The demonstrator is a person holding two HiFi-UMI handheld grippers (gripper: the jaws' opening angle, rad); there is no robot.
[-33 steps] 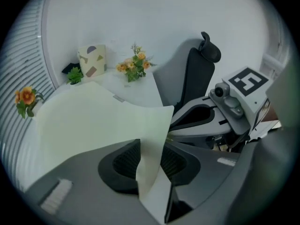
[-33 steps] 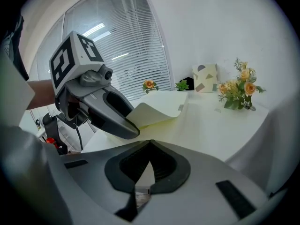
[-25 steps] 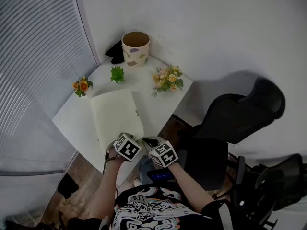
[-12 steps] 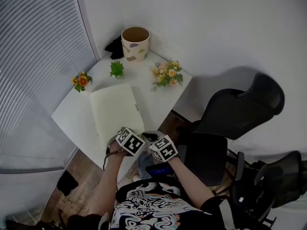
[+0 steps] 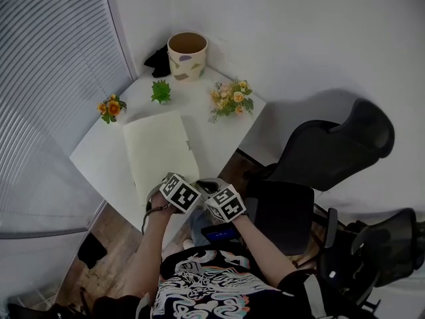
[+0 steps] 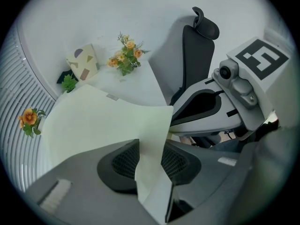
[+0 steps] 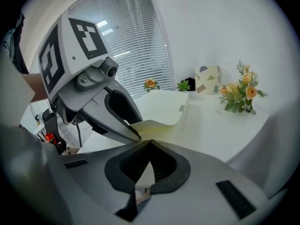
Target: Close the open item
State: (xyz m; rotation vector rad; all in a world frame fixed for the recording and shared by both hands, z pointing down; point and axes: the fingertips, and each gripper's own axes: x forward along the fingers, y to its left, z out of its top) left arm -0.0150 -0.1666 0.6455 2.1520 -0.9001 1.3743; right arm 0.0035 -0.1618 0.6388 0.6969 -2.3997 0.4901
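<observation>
Folder (image 5: 158, 148) lay on the white table (image 5: 99, 161) in the head view, toward its near edge. I had the left gripper (image 5: 174, 186) and right gripper (image 5: 216, 195) side by side at the folder's near corner. A pot (image 5: 187, 55) and flowers (image 5: 231, 102) stood at the far side.

Left gripper view: my left gripper (image 6: 150, 161) was clenched on a corner of the folder's (image 6: 103, 121) cream cover.

Right gripper view: my right gripper (image 7: 149, 165) was pinched on a thin cream edge of the folder (image 7: 164, 107). The cover curled up just beside it.
</observation>
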